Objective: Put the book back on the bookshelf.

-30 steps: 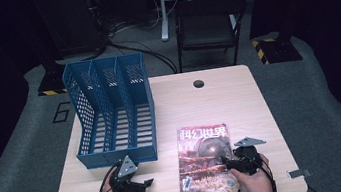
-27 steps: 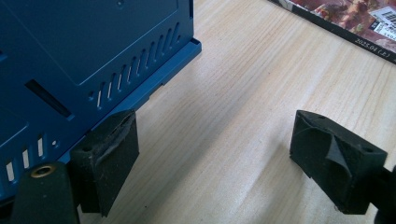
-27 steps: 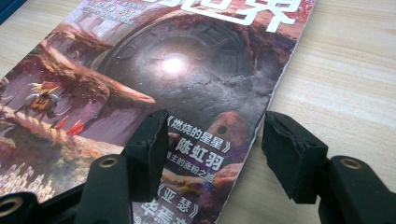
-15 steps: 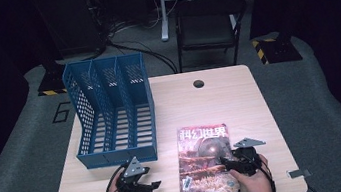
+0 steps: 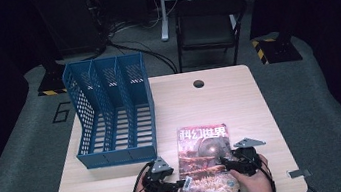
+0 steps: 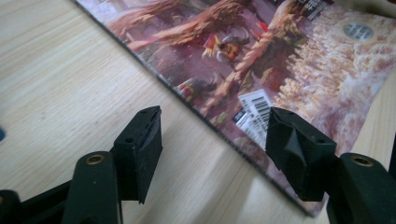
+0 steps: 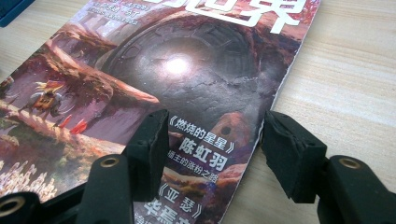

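rack side: blue file rack [image 5: 110, 114] is blocking the table's [image 5: 239, 96] left half
right side: bare wood is lying open beyond the magazine [image 5: 205, 159]

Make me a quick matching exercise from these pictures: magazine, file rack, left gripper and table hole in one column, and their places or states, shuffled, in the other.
1. magazine
2. file rack
3. left gripper
4. table hole

A. far edge of the table, middle
B. blue, empty, on the table's left
C. flat on the table's near side
D. jaws open at the magazine's left edge

Pairs: 1-C, 2-B, 3-D, 4-A
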A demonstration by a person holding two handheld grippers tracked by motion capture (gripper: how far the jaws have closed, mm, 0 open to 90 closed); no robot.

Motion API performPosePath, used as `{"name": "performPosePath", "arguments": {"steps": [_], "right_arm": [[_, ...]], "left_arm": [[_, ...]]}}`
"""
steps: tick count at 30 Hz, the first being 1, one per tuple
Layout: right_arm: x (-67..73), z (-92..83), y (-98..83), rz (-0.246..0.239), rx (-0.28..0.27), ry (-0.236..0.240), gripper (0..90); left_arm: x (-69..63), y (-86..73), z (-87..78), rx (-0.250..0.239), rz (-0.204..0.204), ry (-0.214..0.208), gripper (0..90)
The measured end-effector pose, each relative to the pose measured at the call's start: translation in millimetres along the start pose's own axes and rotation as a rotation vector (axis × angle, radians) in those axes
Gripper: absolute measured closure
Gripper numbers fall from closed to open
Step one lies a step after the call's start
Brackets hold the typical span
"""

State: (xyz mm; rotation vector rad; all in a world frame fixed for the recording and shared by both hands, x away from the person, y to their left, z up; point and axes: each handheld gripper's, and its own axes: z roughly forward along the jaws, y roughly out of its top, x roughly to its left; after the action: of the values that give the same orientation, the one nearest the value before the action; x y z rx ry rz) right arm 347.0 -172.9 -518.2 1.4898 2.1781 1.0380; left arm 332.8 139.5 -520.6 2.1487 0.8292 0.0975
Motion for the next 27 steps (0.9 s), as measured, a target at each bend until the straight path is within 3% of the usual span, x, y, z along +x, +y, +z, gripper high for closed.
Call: {"name": "performPosePath", "arguments": {"steps": [2, 11, 16, 22, 27], "right_arm": [[-0.2, -0.1, 0.1, -0.002, 0.001, 0.000, 41.7], [3.8, 0.0, 0.3, 0.002, 0.012, -0.002, 43.0], [5.8, -1.1, -1.5, 0.020, 0.002, -0.014, 45.0], [13.8, -5.0, -4.8, 0.033, 0.016, -0.023, 46.7], [17.0, -9.3, -6.4, 0.050, 0.037, -0.029, 51.5]], "left_arm": [[-2.5, 0.4, 2.0, -0.008, 0.007, 0.017, 38.7], [-12.5, -0.3, 4.4, 0.000, 0.069, 0.022, 45.1], [-19.2, -5.4, 3.1, -0.020, 0.065, 0.038, 46.8], [-31.6, -12.7, -3.0, -0.002, 0.068, 0.059, 46.7], [-33.2, -15.6, -5.7, 0.001, 0.071, 0.057, 46.7]]}}
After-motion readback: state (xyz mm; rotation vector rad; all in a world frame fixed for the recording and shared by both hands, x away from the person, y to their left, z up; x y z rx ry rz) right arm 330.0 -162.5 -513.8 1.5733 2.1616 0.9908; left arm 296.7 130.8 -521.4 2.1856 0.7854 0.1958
